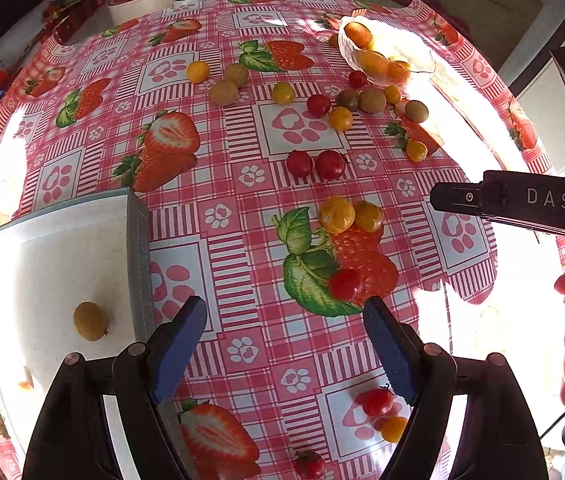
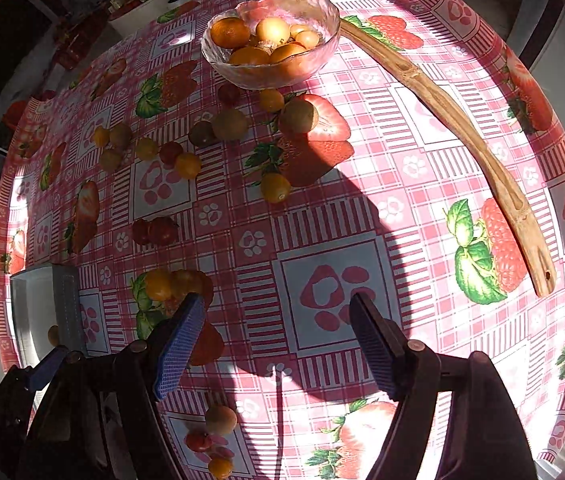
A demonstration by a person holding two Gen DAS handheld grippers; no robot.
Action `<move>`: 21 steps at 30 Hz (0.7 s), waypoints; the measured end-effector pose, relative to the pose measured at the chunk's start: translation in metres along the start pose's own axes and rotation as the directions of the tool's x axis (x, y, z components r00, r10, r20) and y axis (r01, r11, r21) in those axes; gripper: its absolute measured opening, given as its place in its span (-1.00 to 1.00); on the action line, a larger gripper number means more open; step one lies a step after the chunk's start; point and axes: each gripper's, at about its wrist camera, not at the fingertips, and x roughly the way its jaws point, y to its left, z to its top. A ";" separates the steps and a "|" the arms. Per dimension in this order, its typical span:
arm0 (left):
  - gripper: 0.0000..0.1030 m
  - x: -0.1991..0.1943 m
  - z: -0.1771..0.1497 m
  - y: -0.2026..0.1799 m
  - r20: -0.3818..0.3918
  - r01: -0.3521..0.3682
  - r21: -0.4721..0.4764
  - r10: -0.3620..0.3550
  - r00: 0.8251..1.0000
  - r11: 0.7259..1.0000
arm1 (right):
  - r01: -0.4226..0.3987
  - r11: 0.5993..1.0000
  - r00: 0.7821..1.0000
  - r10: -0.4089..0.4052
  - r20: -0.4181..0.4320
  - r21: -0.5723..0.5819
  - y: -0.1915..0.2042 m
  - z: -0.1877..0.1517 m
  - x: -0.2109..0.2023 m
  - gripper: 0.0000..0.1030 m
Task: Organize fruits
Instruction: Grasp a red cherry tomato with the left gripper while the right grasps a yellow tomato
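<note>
Several small red, yellow and brown-green fruits lie scattered on the strawberry-print tablecloth. A glass bowl (image 2: pixel 272 36) at the far side holds orange and yellow fruits; it also shows in the left wrist view (image 1: pixel 386 54). A white tray (image 1: pixel 58 268) at the left holds one brown-green fruit (image 1: pixel 90 321). My left gripper (image 1: pixel 286 344) is open and empty beside the tray, with a red tomato (image 1: pixel 345 284) just ahead of it. My right gripper (image 2: pixel 278 340) is open and empty above the cloth; two yellow fruits (image 2: pixel 170 283) lie by its left finger.
A long wooden stick (image 2: pixel 454 120) lies along the right side of the table. Two red tomatoes (image 1: pixel 314 165) sit mid-table. A red tomato (image 1: pixel 378 401) and a yellow fruit (image 1: pixel 393 429) lie near my left gripper's right finger. The table edge curves all round.
</note>
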 end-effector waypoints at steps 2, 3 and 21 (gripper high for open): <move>0.58 0.008 0.002 -0.004 0.006 -0.014 -0.006 0.014 1.000 1.000 | 0.006 1.000 1.000 -0.006 0.002 -0.023 0.000 0.006 0.004 0.52; 0.58 0.012 0.003 -0.007 0.001 -0.022 -0.007 0.022 1.000 1.000 | 0.008 0.999 1.000 -0.008 0.004 -0.036 0.001 0.010 0.007 0.52; 0.13 0.038 0.004 -0.042 -0.028 -0.090 0.004 0.090 0.996 0.996 | 0.039 0.985 0.999 -0.031 0.044 -0.171 0.022 0.050 0.040 -0.46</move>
